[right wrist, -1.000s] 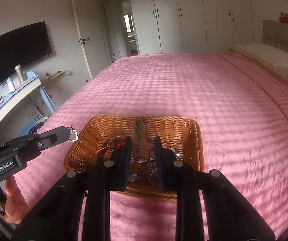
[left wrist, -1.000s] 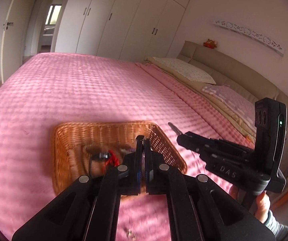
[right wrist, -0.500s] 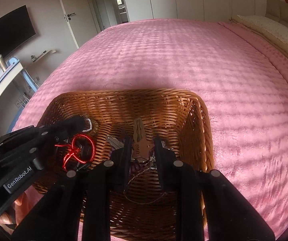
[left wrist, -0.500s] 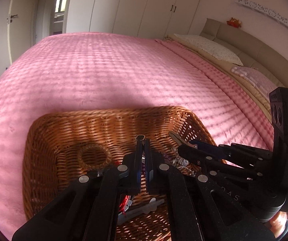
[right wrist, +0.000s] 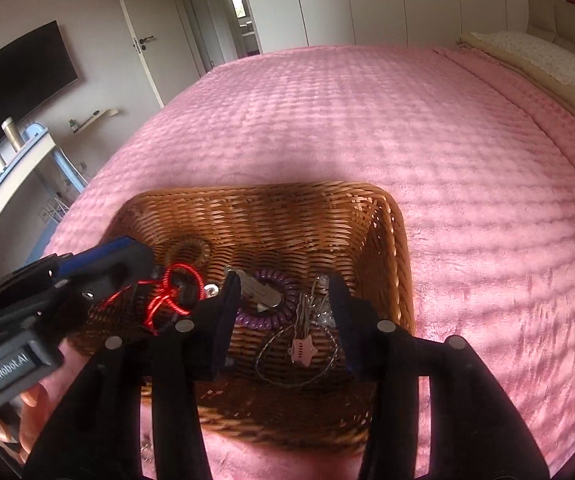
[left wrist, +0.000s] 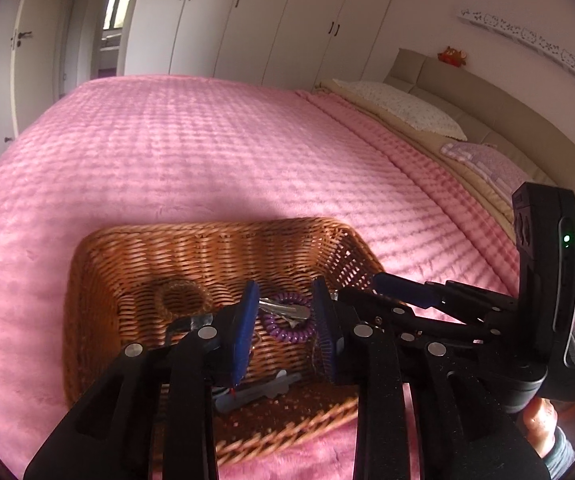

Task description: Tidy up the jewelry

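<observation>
Your wicker basket (right wrist: 387, 240) sits on the pink bedspread (right wrist: 367, 120), near the foot end of the bed. Both grippers hang over its open top.

Contents, as far as they can be made out:
- A purple spiral hair tie (right wrist: 265, 312) near the middle of the floor, with a silver hair clip (right wrist: 257, 290) lying across it.
- A pale coiled ring (left wrist: 181, 300) of brownish beads or cord toward the far left of the floor; its material cannot be told.
- A red cord bracelet (right wrist: 173, 292) looped at the left side, right at the tip of your left gripper (left wrist: 285, 320).
- A thin wire-like chain (right wrist: 287, 356) trailing across the near right of the floor, with a small pink star charm (right wrist: 302, 350) on it.
- A glittery clear cluster (right wrist: 323, 312) just beside the chain, too small to identify.
- A grey flat clip (left wrist: 255, 394) lying at the near end of the floor, seen only from the left wrist view.

Your left gripper's jaws stand well apart with nothing between them; the hair tie and silver clip show through the gap below. Your right gripper (right wrist: 285, 316) is likewise spread wide and holds nothing, with the chain and star charm lying under its gap.

A pillow (left wrist: 399, 110) lies at the head of the bed, well away from the basket.
</observation>
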`<state>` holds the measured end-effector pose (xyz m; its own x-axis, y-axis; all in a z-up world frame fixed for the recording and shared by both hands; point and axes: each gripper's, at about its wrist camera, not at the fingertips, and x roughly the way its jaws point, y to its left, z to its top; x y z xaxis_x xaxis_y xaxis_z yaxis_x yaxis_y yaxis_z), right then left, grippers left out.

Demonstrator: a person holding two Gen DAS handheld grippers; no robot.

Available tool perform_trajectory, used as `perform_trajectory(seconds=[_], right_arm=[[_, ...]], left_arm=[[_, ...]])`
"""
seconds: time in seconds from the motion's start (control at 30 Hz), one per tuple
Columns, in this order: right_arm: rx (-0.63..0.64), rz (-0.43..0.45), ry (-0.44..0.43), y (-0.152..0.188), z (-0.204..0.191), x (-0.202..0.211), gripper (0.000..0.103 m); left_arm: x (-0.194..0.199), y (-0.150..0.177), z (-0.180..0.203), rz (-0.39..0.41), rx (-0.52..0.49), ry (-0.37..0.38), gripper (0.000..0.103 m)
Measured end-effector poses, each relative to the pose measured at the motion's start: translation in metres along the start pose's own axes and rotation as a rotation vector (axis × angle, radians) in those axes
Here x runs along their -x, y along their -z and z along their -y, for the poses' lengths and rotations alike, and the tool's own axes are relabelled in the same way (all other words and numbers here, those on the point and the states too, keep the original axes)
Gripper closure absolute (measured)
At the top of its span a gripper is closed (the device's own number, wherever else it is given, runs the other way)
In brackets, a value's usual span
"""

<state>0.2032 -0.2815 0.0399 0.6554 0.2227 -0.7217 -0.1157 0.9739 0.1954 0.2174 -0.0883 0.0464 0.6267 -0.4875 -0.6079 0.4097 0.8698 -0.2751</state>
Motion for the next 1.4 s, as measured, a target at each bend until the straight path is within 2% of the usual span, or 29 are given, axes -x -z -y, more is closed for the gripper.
perform_trajectory(seconds=[0.17,0.3,0.47,0.6,0.87,1.0,1.13,1.27,1.4], right_arm=[[0.036,0.048,-0.011,0.018,-0.016,0.044,0.06],[0.061,0.069,-0.037,0.045,-0.029,0.08,0.06],[0.089,0.055,-0.045,0.096,-0.04,0.11,0.06],[0.079,0.009,-0.06,0.138,-0.039,0.117,0.06],[0.069,-0.095,-0.078,0.201,-0.043,0.106,0.066],[0.084,-0.135,-0.059,0.217,-0.049,0.094,0.077],[0.091,-0.151,-0.026,0.224,-0.051,0.084,0.082],[0.103,-0.139,0.0,0.22,-0.05,0.079,0.093],[0.084,-0.136,0.019,0.208,-0.044,0.071,0.093]], left_arm=[[0.047,0.007,0.006,0.063,0.01,0.013,0.077],[0.083,0.025,0.015,0.097,-0.011,0.001,0.077],[0.117,0.063,0.022,0.108,-0.02,-0.047,0.077],[0.131,0.096,0.016,0.091,0.019,-0.055,0.077],[0.124,0.151,-0.001,0.011,0.083,-0.069,0.077],[0.108,0.169,-0.005,-0.043,0.091,-0.08,0.077],[0.094,0.178,-0.006,-0.081,0.082,-0.089,0.077],[0.084,0.18,-0.003,-0.107,0.068,-0.09,0.077],[0.075,0.176,0.0,-0.126,0.055,-0.083,0.077]])
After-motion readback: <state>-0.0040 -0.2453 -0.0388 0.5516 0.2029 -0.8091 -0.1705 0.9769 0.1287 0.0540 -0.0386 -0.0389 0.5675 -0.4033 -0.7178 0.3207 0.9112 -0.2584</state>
